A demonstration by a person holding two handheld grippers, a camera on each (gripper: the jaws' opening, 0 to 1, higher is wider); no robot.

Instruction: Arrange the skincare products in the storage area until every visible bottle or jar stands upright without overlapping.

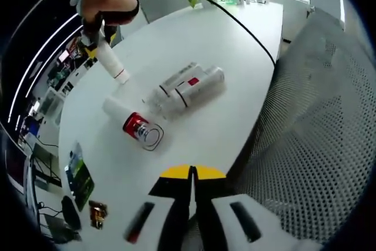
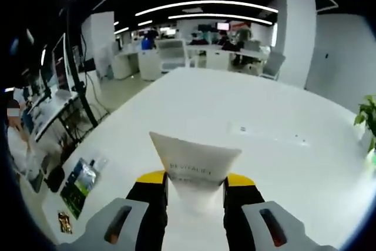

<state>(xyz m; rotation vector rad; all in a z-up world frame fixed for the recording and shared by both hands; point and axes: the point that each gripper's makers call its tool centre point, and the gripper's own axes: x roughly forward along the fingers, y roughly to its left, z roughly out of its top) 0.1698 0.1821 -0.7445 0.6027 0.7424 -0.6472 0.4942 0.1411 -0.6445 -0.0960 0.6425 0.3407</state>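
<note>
The white table (image 1: 235, 39) is seen from above in the left gripper view, with a perforated chair back (image 1: 317, 121) beside its edge. It serves as the storage area, so all products are kept on or over it.

Near the middle of the table, two white bottles (image 1: 188, 89) are lying on their sides, touching each other along their length. Just beside them a third bottle with a red band (image 1: 134, 123) is also lying down, its clear cap turned toward the camera. These three are not yet upright, so most of the task is judged to remain.

A white tube (image 1: 110, 60) is held at its flat crimped end by the right gripper (image 1: 93, 34), cap pointing down and touching the table. It is probably held this way so that it can be stood on its cap. In the right gripper view the crimped end of the tube (image 2: 194, 166) is clamped between the two jaws.

The left gripper (image 1: 192, 204) is kept back at the near edge, its jaws pressed together with nothing between them.

A small dark packet (image 1: 79, 177) is lying at the table's far corner.
</note>
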